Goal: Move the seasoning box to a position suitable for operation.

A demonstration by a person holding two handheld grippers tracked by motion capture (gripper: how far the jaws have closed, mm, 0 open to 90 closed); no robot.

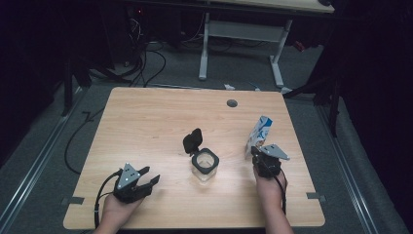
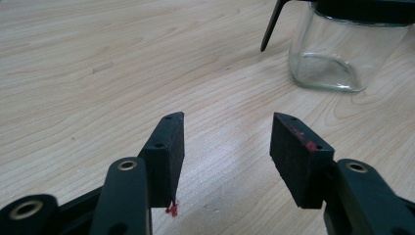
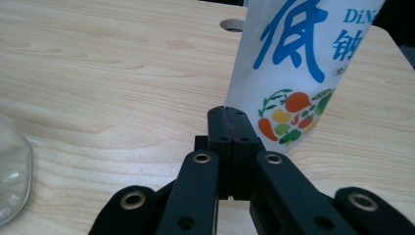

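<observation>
A white stand-up pouch (image 1: 258, 134) with blue print and a vegetable picture stands at the table's right; it rises close ahead in the right gripper view (image 3: 293, 58). My right gripper (image 1: 256, 152) (image 3: 229, 115) has its jaws pressed together at the pouch's lower left corner, apparently pinching its edge. A clear glass jar (image 1: 205, 165) (image 2: 342, 54) with a black rim sits mid-table, its black hinged lid (image 1: 192, 141) flipped up. My left gripper (image 1: 148, 176) (image 2: 227, 132) rests at the front left, open, with bare wood between its pads.
The wooden table (image 1: 146, 122) has a round cable hole (image 1: 232, 103) near its far edge. The jar's glass curve (image 3: 12, 171) shows at the left of the right gripper view. A second desk (image 1: 243, 29) and cables lie on the floor beyond.
</observation>
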